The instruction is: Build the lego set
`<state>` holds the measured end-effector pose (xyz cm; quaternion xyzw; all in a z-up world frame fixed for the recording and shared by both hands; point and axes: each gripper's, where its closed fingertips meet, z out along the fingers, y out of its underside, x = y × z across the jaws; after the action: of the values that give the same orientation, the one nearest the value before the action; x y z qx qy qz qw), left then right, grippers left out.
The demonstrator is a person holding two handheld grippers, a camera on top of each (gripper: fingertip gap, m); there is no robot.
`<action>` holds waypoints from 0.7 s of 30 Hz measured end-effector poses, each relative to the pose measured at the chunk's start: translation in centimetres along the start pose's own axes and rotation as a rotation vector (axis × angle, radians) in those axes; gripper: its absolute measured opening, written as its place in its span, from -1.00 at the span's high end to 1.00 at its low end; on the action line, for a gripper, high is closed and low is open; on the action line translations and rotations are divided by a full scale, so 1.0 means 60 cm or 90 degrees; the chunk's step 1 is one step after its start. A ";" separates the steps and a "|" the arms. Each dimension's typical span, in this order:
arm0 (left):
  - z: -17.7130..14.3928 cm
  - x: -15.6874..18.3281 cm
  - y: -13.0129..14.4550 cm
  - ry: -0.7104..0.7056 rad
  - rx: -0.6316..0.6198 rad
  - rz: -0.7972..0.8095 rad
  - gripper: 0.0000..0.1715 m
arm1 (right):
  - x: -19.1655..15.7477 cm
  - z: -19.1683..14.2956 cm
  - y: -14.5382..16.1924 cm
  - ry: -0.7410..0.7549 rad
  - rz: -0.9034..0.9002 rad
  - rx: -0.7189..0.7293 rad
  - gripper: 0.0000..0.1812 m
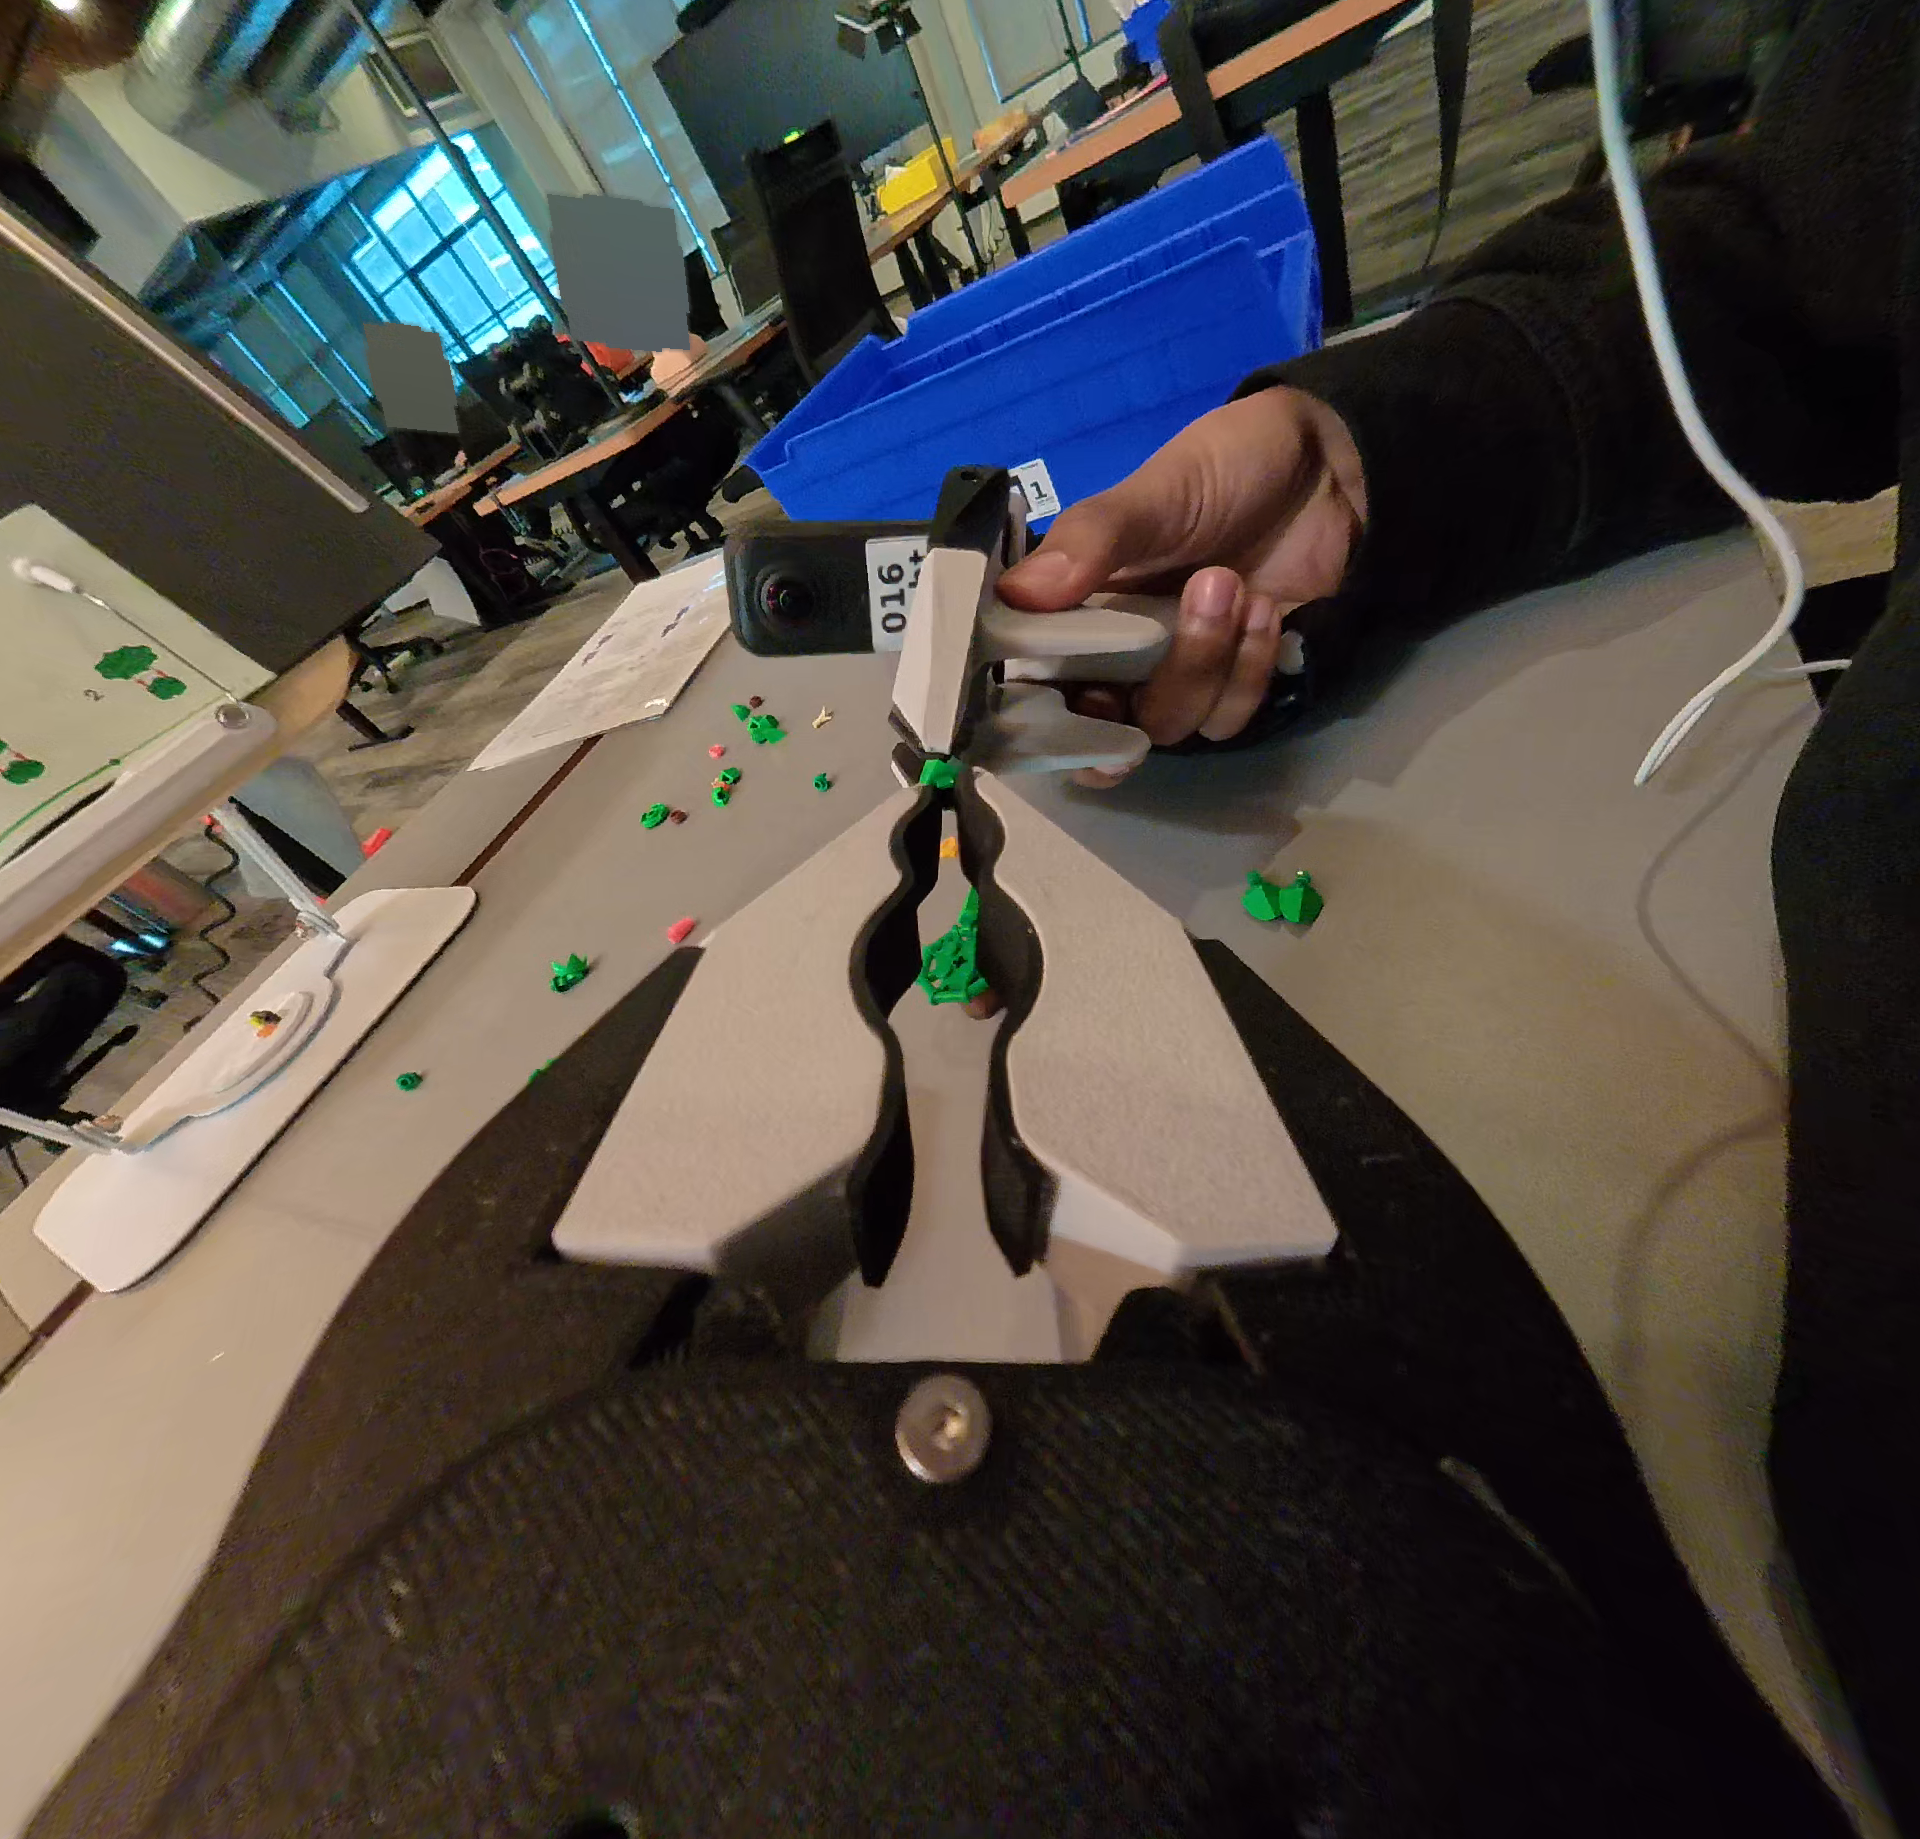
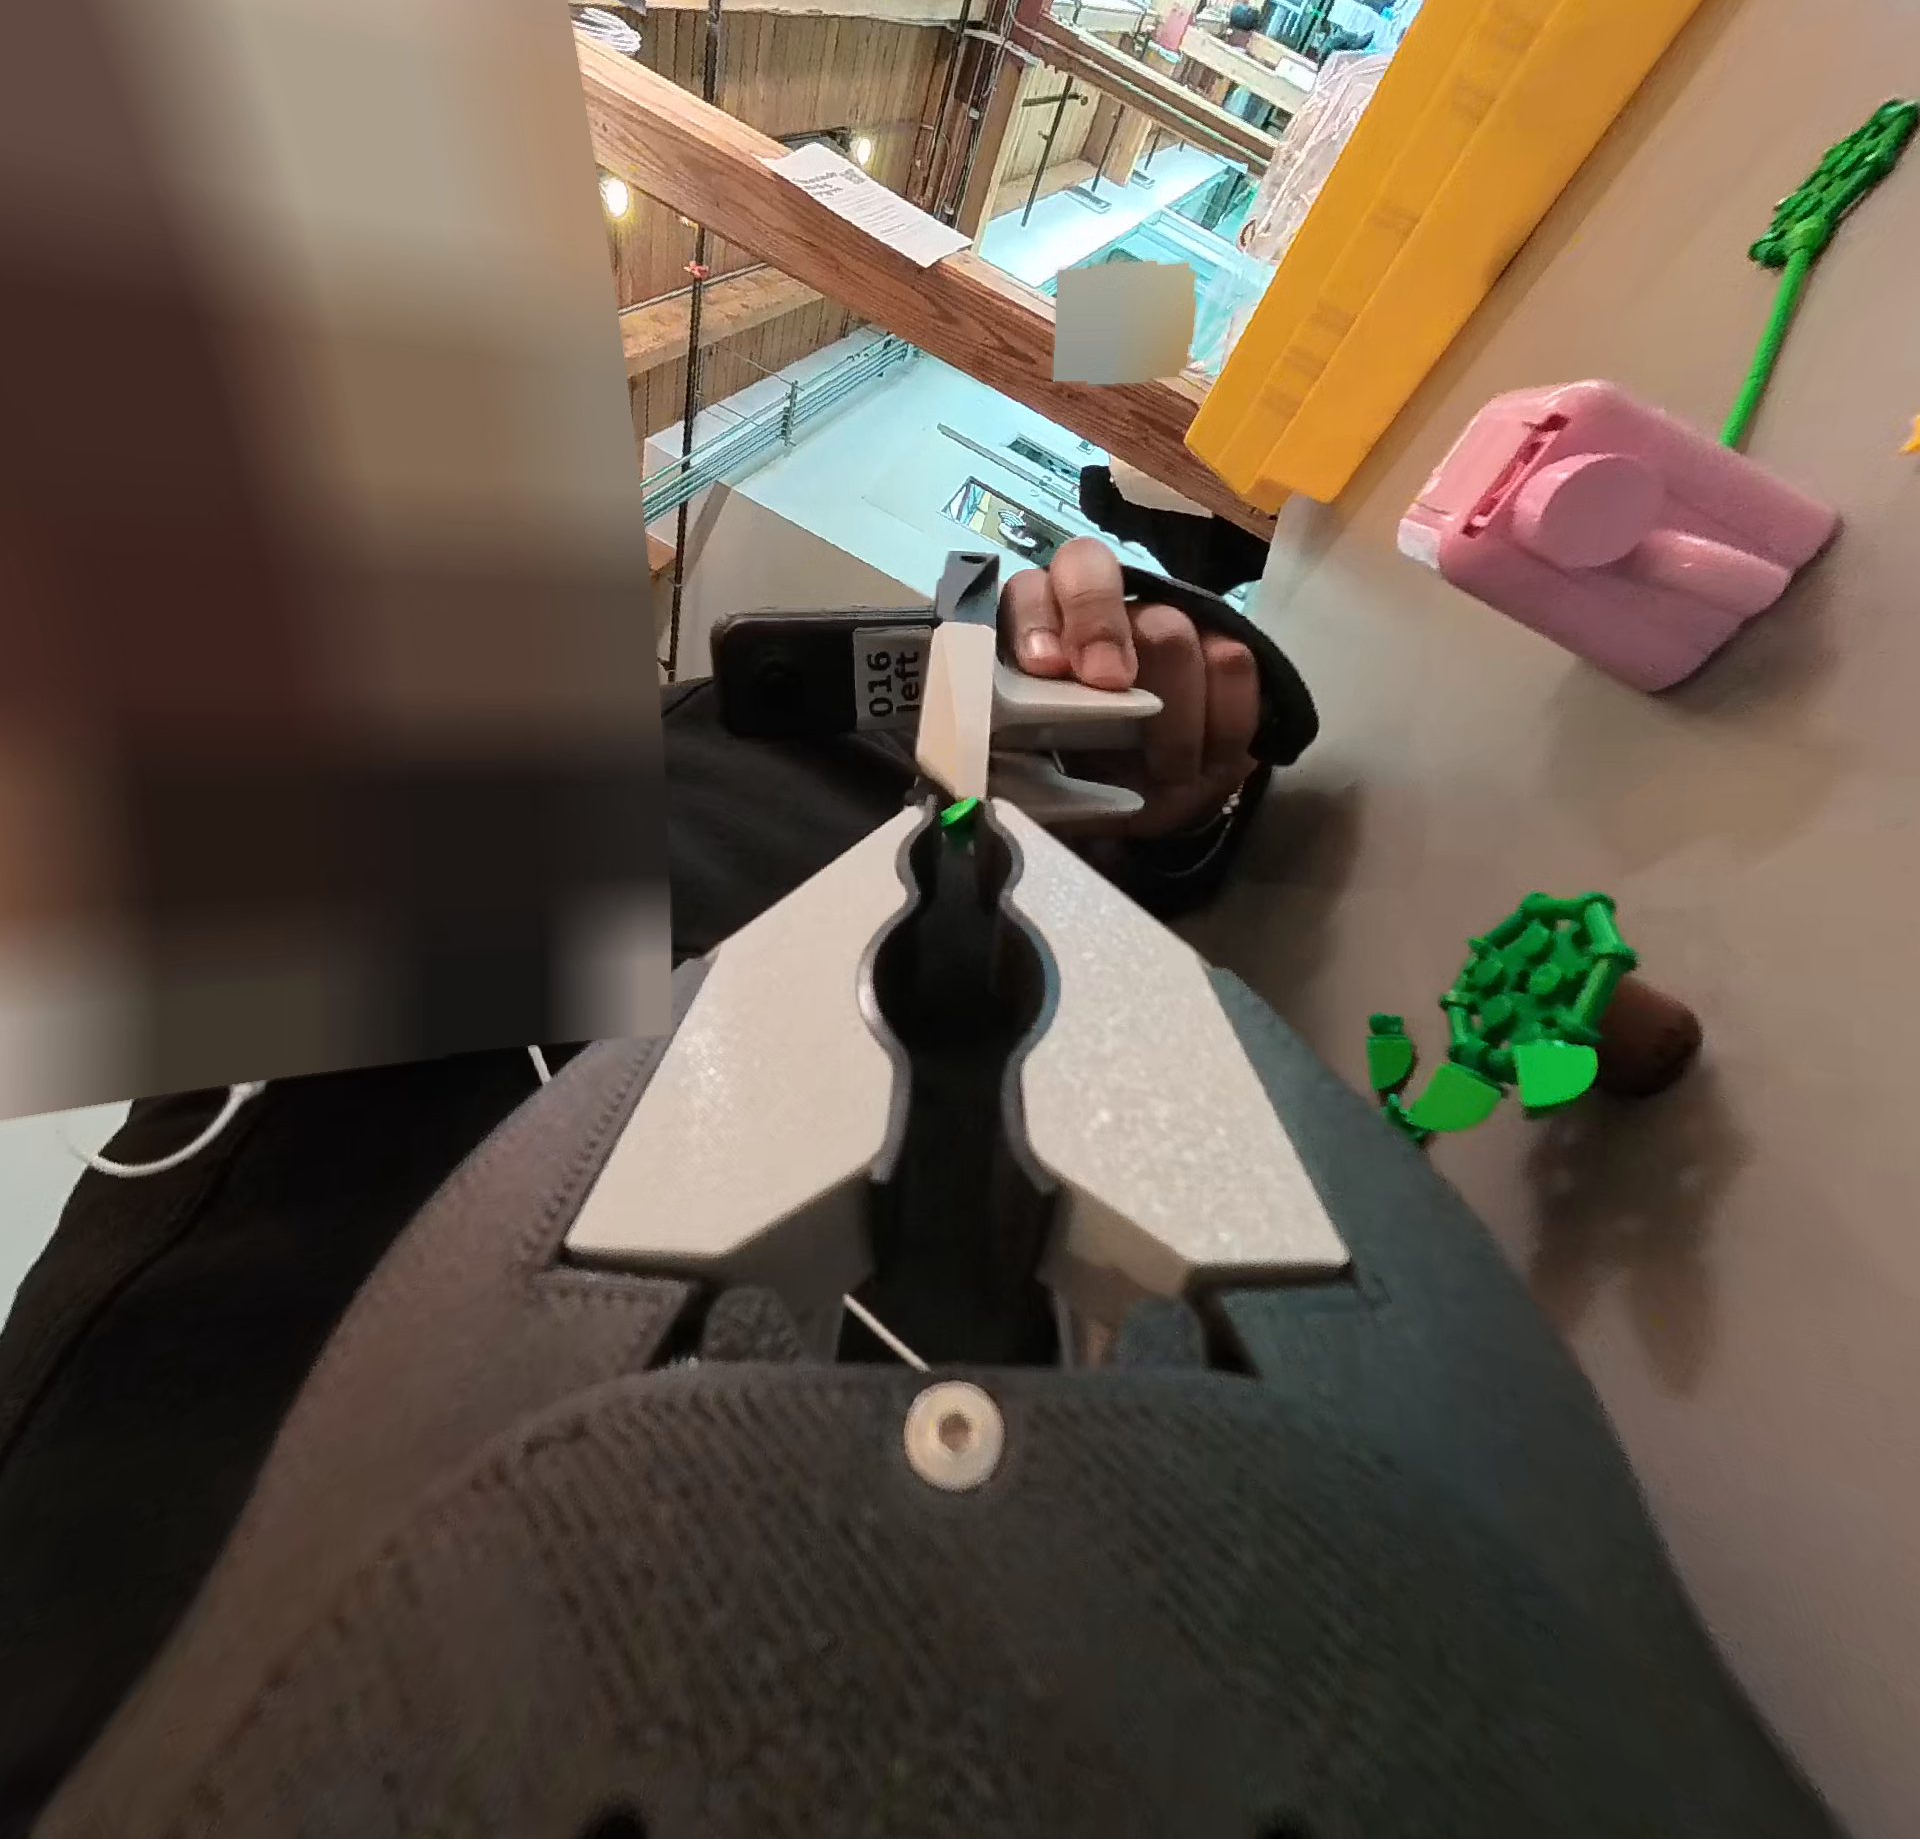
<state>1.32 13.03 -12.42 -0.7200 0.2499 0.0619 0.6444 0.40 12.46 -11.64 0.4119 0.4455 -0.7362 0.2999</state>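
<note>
Each handheld gripper carries a black camera with a small white printed sticker on its side; a second white label sits on the blue plastic bin behind, and a folded white printed sheet lies on the table.

The two tools meet tip to tip above the table. The left gripper has its grey fingers pressed together on a small bright green lego piece, and the right gripper pinches the same green piece from the opposite side. It is tiny, glossy, and mostly hidden between the tips.

A green round lattice lego assembly with leaf-shaped pieces stands on a brown stub on the table just to one side. Loose green, red and brown bits are scattered over the pale grey tabletop. A pink plastic brick separator rests near a yellow plastic bin, with a long green stem piece beyond it. Around us is an open workshop with wooden beams, desks and large windows.
</note>
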 end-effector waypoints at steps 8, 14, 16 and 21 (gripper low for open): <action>-0.009 -0.024 -0.002 0.011 0.025 -0.130 0.69 | -0.004 -0.021 -0.028 0.060 -0.085 0.036 0.95; -0.039 -0.098 0.002 -0.070 0.078 -0.267 0.70 | -0.010 -0.031 -0.040 0.064 -0.114 0.059 0.95; -0.055 -0.125 0.007 -0.095 0.102 -0.325 0.72 | -0.011 -0.034 -0.045 0.067 -0.120 0.068 0.95; -0.075 -0.143 0.011 -0.070 0.145 -0.425 0.68 | -0.018 -0.059 -0.065 0.092 -0.150 0.102 0.95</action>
<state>-7.48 11.07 -8.74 -0.6813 -0.0289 -0.1415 0.7177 -1.02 17.40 -10.07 0.4313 0.4510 -0.7680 0.1444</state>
